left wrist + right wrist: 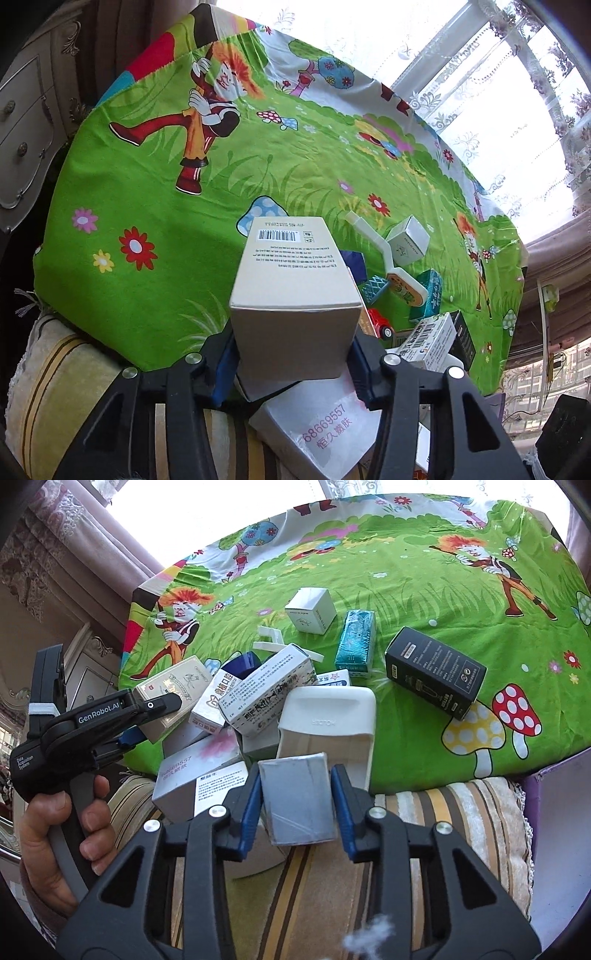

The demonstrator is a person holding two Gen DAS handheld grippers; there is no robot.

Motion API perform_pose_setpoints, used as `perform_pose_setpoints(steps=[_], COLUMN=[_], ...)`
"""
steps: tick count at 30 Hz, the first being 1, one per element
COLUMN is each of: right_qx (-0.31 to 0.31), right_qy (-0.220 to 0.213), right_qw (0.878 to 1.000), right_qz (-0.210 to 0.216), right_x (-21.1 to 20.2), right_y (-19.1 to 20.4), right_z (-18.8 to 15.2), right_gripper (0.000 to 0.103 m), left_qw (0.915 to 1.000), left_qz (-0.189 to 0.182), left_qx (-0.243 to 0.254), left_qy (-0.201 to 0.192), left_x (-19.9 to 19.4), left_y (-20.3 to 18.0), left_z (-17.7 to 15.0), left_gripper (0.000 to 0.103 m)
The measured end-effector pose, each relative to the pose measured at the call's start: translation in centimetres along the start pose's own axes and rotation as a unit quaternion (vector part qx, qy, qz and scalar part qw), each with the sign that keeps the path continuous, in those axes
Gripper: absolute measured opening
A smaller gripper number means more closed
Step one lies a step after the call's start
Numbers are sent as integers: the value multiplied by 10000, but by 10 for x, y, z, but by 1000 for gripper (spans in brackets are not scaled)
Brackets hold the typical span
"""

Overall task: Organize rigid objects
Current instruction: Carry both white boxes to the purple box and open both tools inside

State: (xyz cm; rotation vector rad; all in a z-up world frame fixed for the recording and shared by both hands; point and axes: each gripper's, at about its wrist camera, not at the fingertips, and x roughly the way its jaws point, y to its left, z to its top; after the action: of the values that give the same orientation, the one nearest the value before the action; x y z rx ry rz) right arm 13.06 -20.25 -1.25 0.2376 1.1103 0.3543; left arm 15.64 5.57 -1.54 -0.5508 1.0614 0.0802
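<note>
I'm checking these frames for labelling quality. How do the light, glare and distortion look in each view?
Left wrist view: the window is blown out white, the cloth bows from the fisheye, and the beige box is sharp. Right wrist view: even daylight, the grey box slightly soft, and a blurred white fluff near the lens.

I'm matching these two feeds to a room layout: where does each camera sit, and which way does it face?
Left wrist: rides the left gripper, looking over the beige box it holds, across the green cloth to the window.
Right wrist: rides the right gripper, which clamps a grey box, facing the box pile; the left hand shows.
Shared: white cube box.
</note>
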Motion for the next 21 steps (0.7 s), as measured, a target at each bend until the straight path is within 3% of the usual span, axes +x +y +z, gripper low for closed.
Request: perform_pose_setpoints(steps=[13, 21], right_qx=[-42, -2], right_qy=[-671, -799], right_qw=[9976, 9968], right_qz=[146, 68], right_x=[-31, -47], right_y=[-5, -13], right_z=[-12, -18], right_gripper=[41, 41], left_qw=[9958, 9923], left_qz=[-145, -546], left_qx=[50, 374], left_qy=[-900, -1045], left_x=[-44, -66], left_y=[-3, -31], left_z=[-17, -38], left_gripper=[52, 52])
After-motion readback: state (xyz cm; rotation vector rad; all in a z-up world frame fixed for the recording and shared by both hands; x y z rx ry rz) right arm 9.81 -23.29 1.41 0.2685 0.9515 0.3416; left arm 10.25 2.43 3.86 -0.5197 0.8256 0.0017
